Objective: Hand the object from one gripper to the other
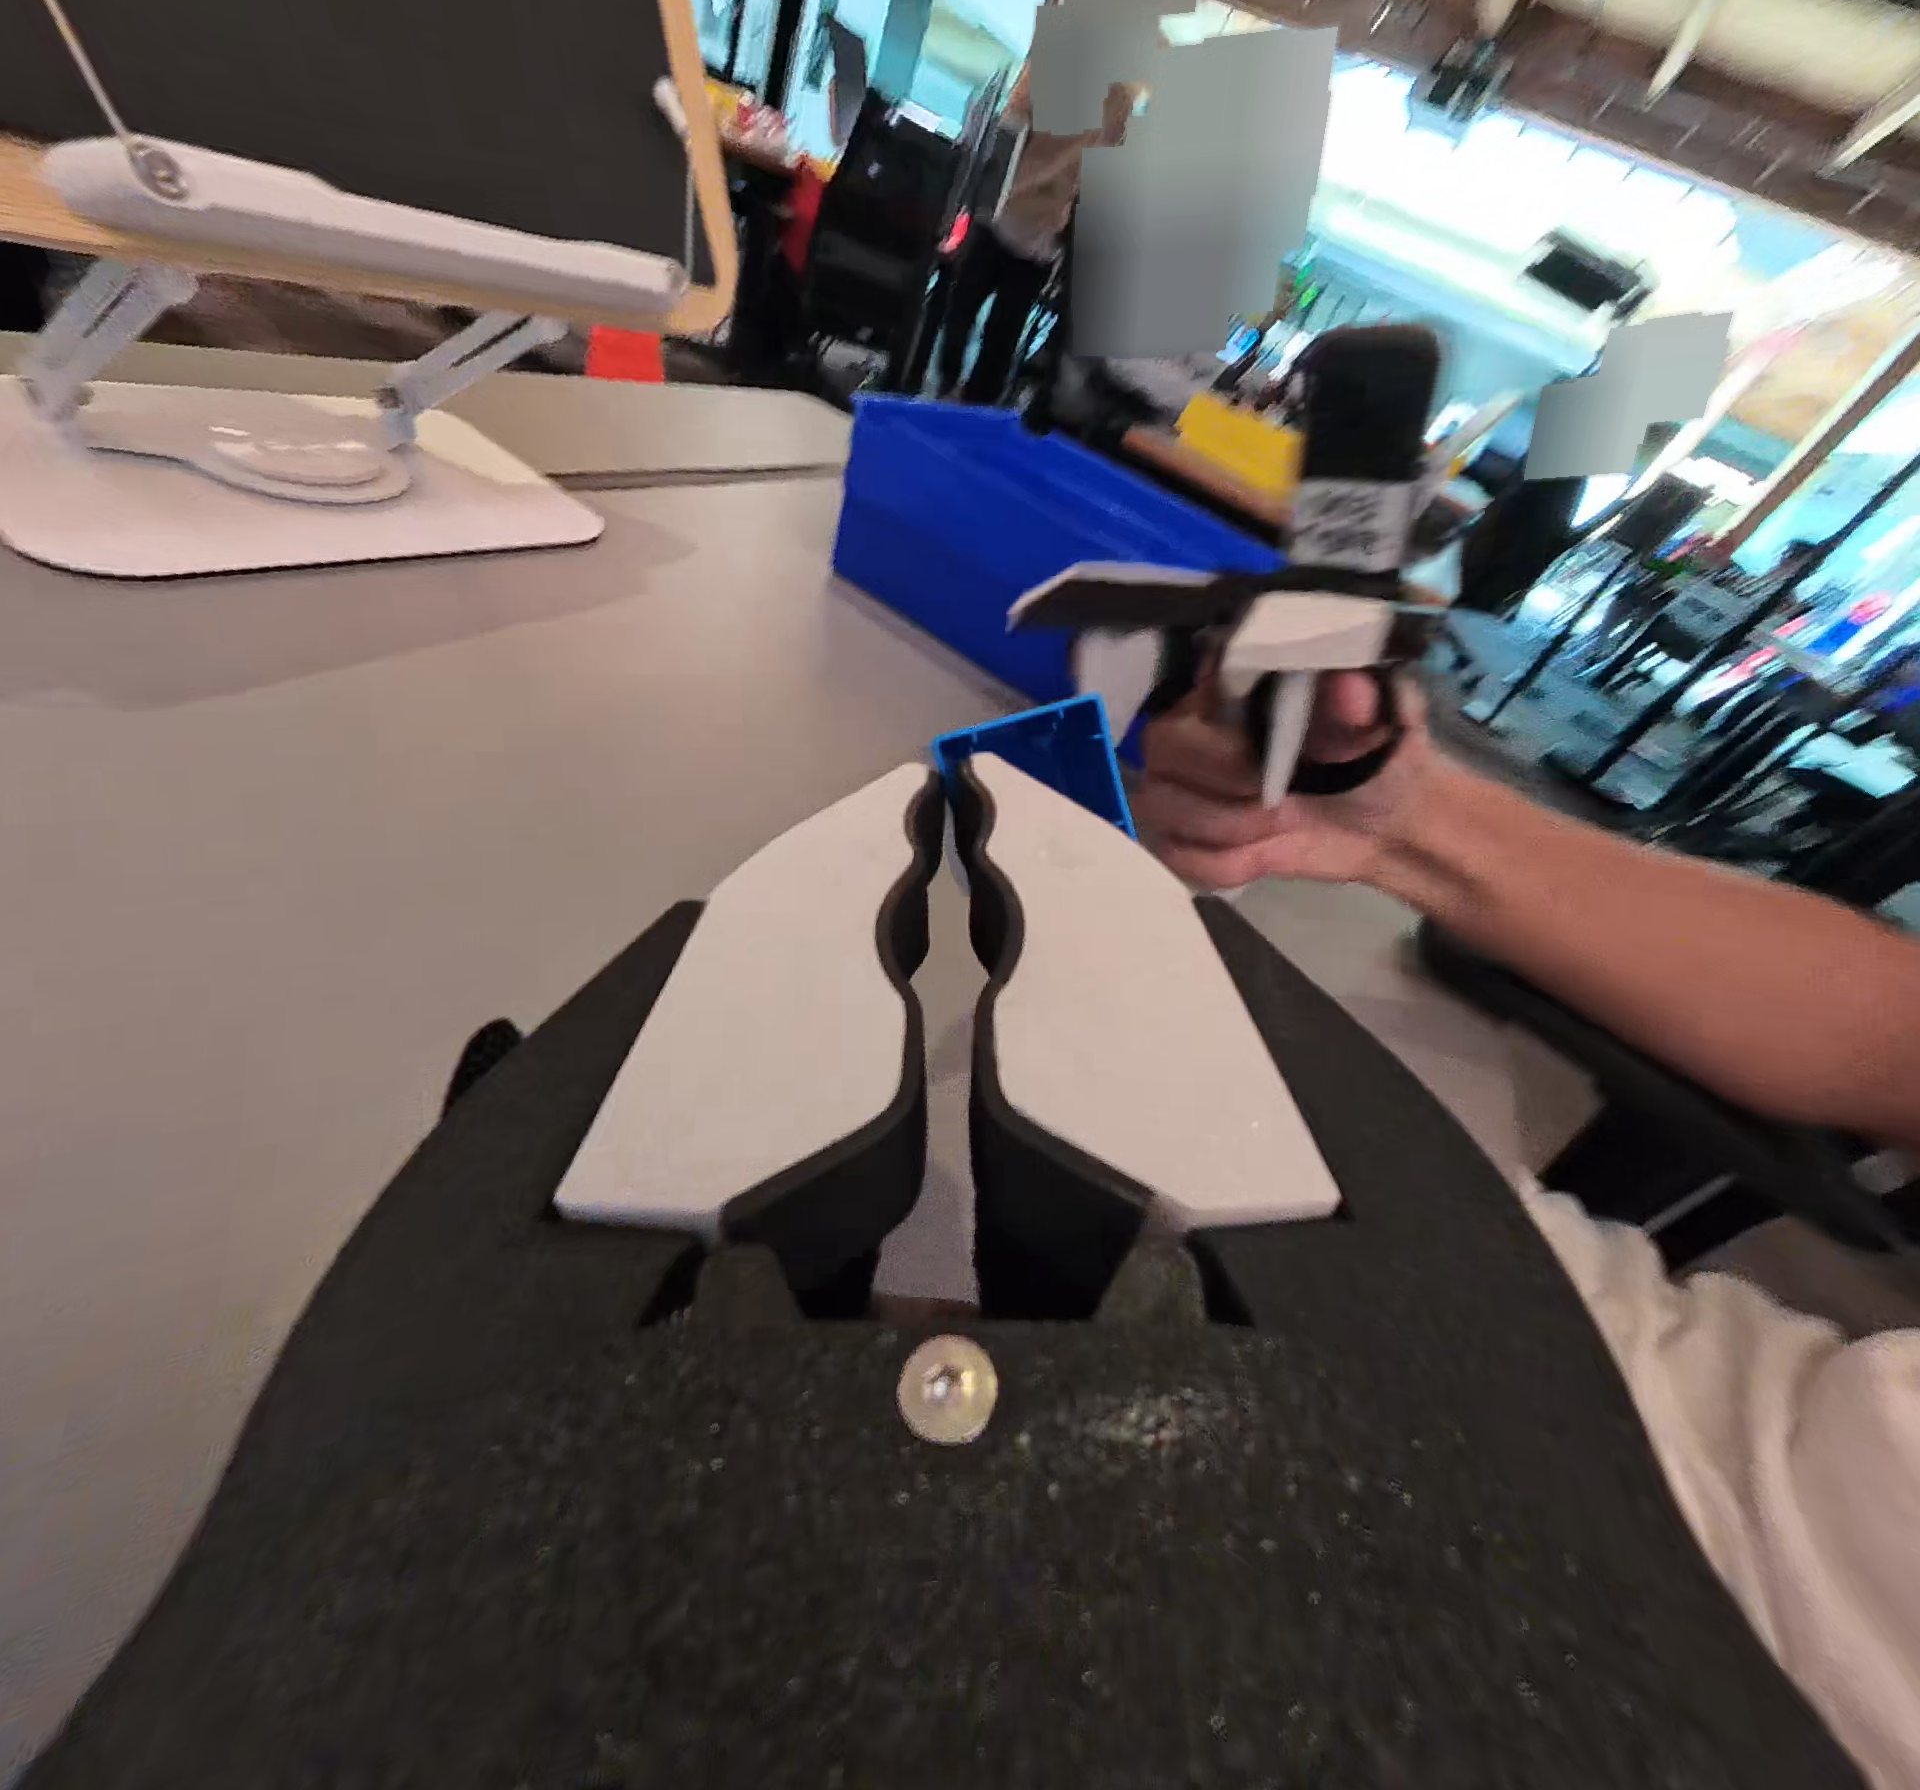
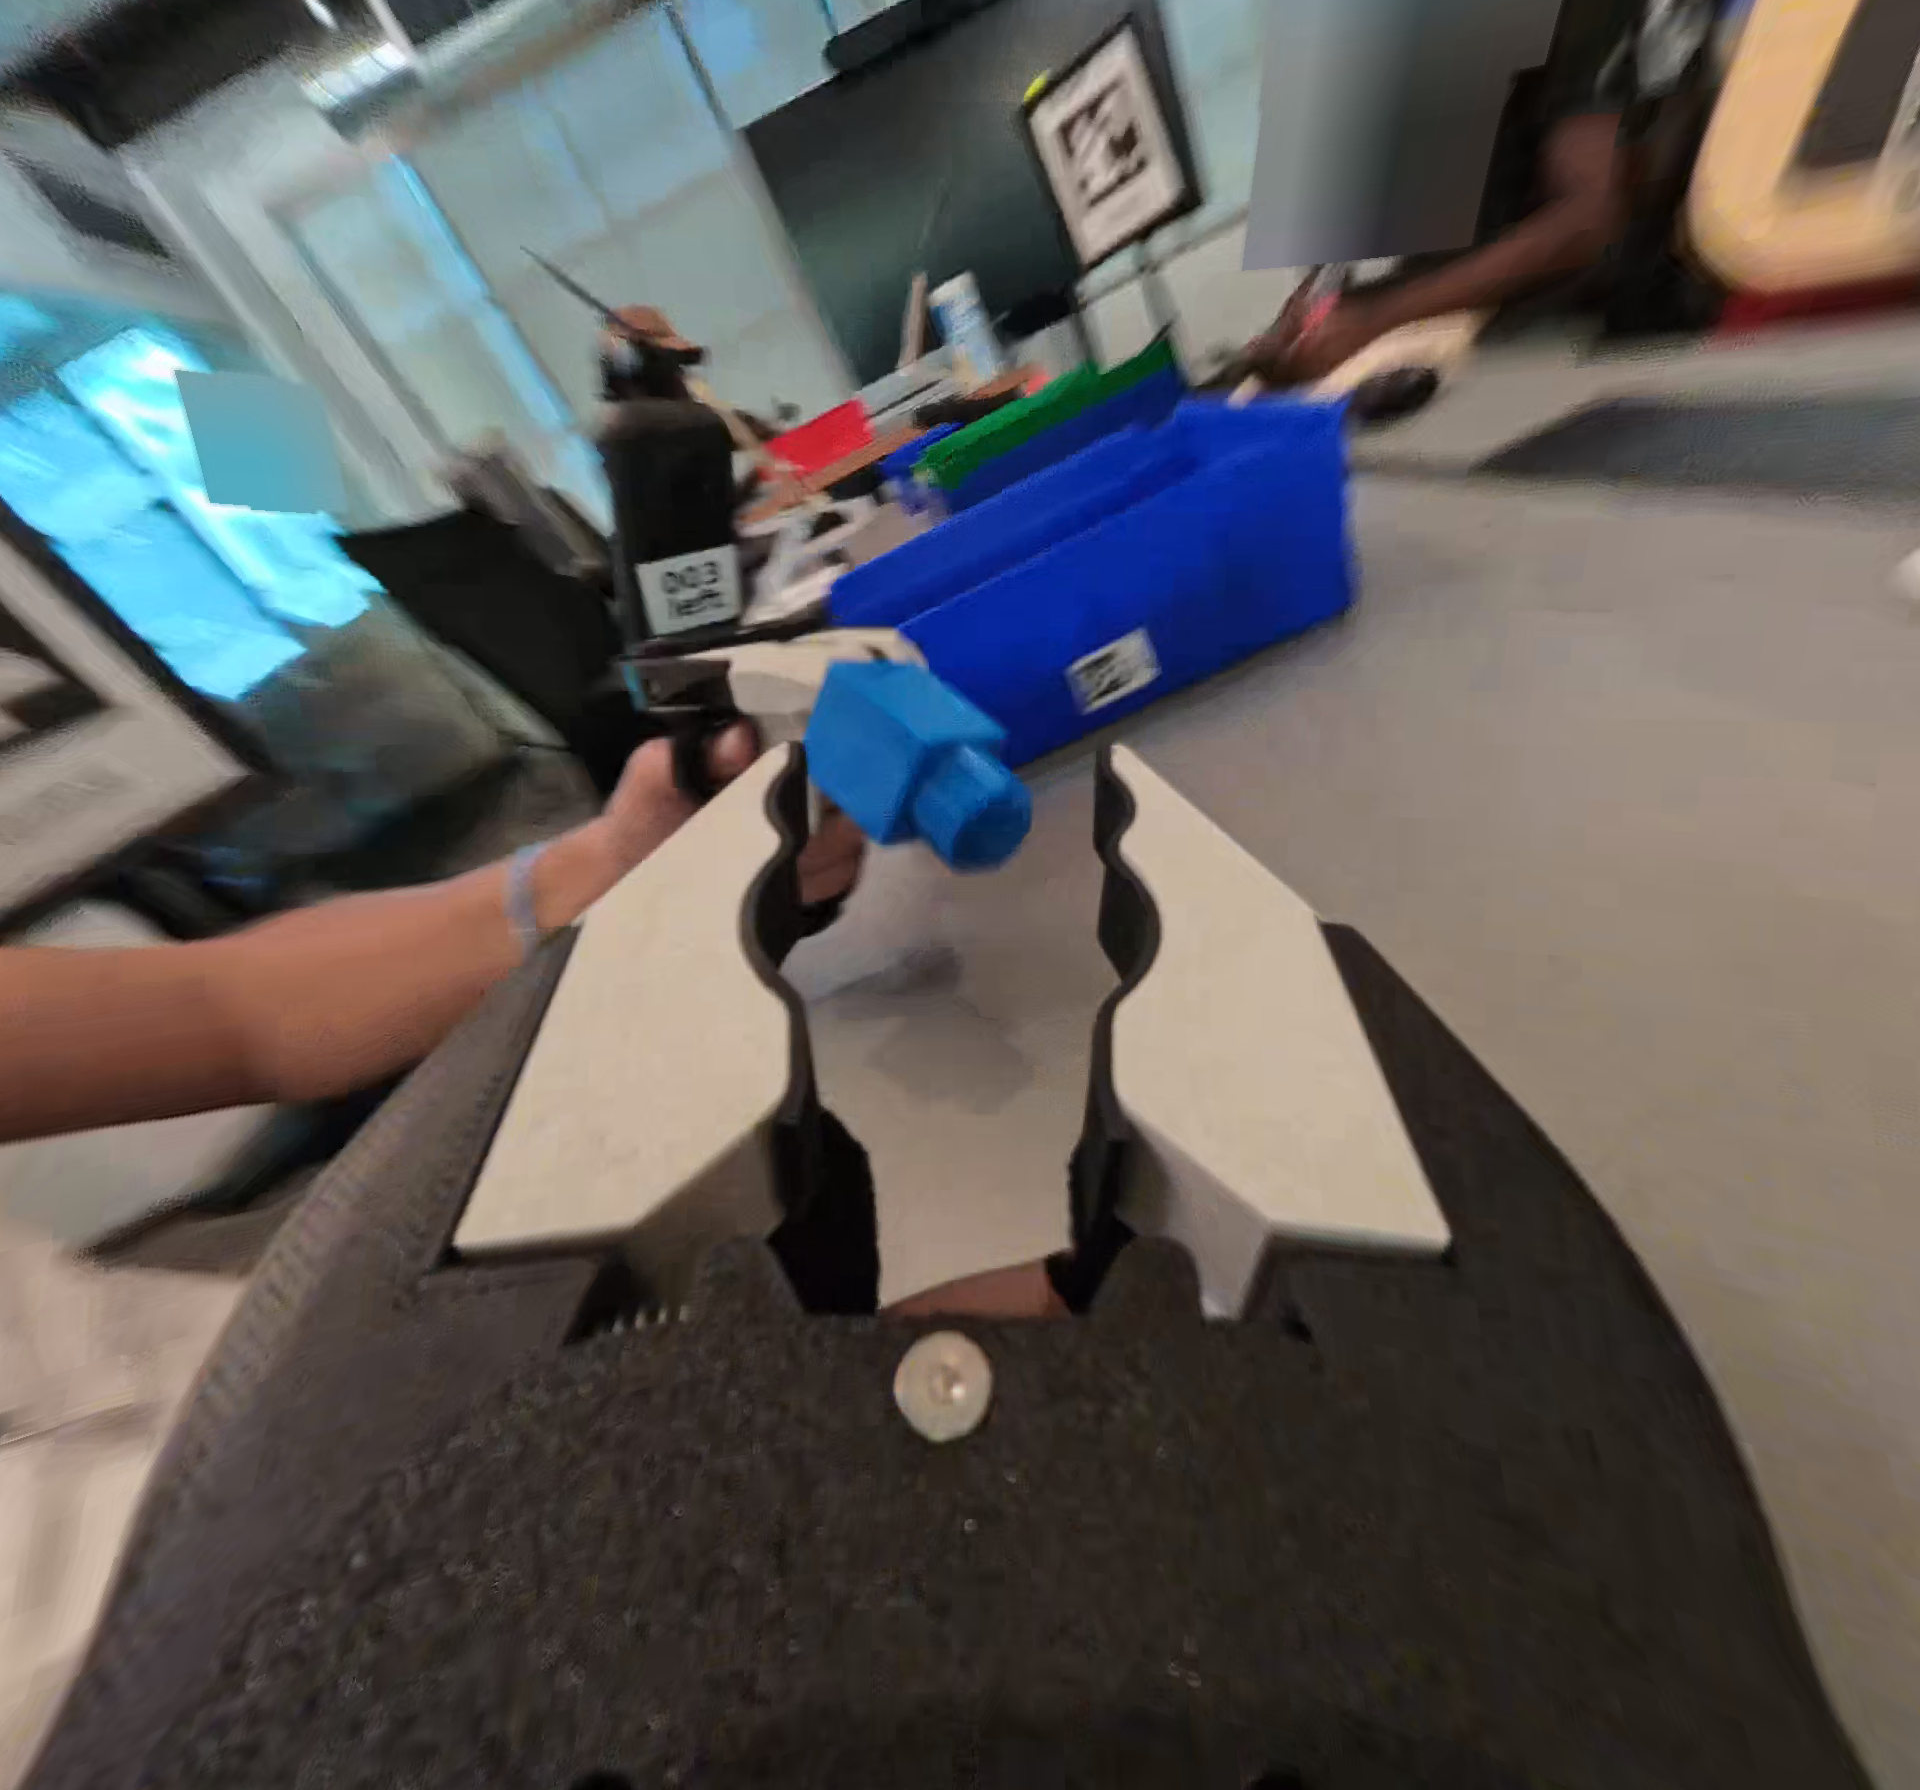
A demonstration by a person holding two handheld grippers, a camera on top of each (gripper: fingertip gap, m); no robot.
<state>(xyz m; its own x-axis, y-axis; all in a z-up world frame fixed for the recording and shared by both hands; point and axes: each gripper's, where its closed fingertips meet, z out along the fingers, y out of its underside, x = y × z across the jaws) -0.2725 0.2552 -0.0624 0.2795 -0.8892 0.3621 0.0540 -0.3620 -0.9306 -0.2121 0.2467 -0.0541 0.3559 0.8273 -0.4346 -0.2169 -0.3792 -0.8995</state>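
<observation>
My left gripper [image 1: 951,784] is shut on a blue plastic object [image 1: 1049,753], a boxy body with a short round stub, and holds it above the grey table. In the right wrist view the same object [image 2: 914,764] sticks out of the left gripper [image 2: 831,680], stub pointing toward me. My right gripper [image 2: 951,764] is open and empty, its fingertips on either side of the object's stub end, without touching it. In the left wrist view the right gripper [image 1: 1184,680] is to the right of the object, held by a hand.
A blue bin [image 1: 966,514] stands on the grey table [image 1: 416,805] behind the grippers; it also shows in the right wrist view [image 2: 1164,577]. A tablet on a white stand [image 1: 312,452] is at the far left. People and cluttered desks fill the background.
</observation>
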